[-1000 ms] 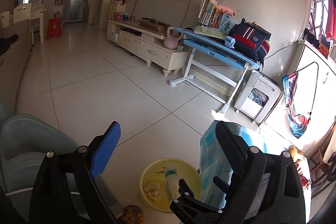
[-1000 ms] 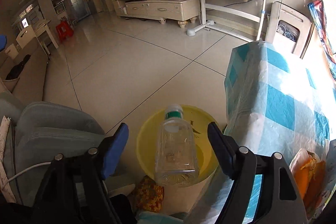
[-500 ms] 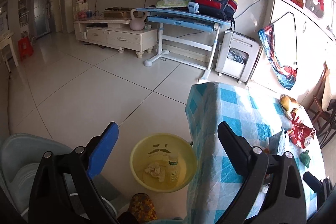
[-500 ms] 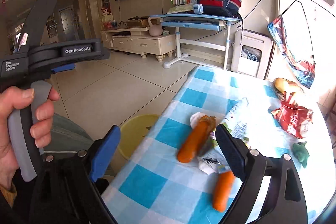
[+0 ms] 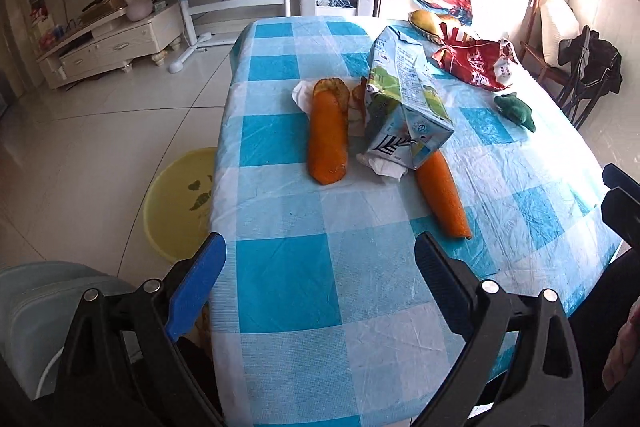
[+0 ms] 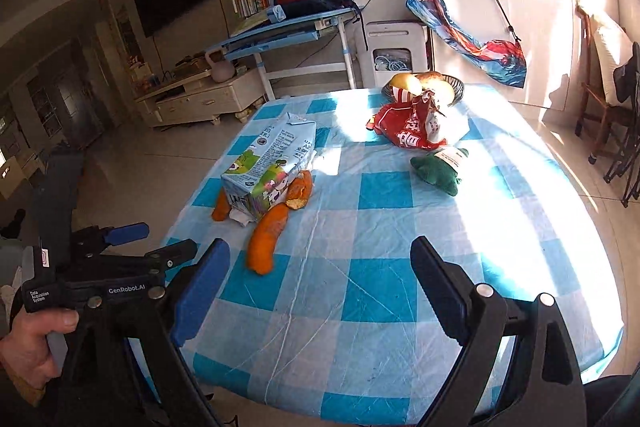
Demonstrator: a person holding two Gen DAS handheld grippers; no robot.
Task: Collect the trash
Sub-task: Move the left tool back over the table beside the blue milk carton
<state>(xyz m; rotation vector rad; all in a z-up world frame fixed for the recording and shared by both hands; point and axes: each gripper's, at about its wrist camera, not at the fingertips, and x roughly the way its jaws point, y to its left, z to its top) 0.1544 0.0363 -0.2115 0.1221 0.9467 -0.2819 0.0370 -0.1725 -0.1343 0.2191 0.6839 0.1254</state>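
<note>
1. On the floor beside the table (image 5: 280,291): a yellow basin (image 5: 176,203), partly hidden by the hanging cloth; contents not discernible from here.
2. At the far end of the table: a dark bowl (image 6: 456,87) holding yellowish fruit.
3. Trash mid-table: a crushed milk carton (image 5: 404,95) lying across orange peels (image 5: 328,135), with white tissue (image 5: 384,167) underneath; a red snack bag (image 5: 476,65) just in front of the bowl; a green plush toy (image 6: 436,169) near it.
4. Left hand-held gripper (image 5: 320,267): fingers spread wide, holding nothing, hovering over the near edge of the table.
5. Right hand-held gripper (image 6: 320,271): likewise spread and empty, above the checked cloth.
6. Compared with half a second ago: left view swung from the floor and basin onto the table; bottle and scraps seen in the basin then, now out of sight; right view closer over the table.
7. Cut off: the second peel's far end, under the carton.
</note>
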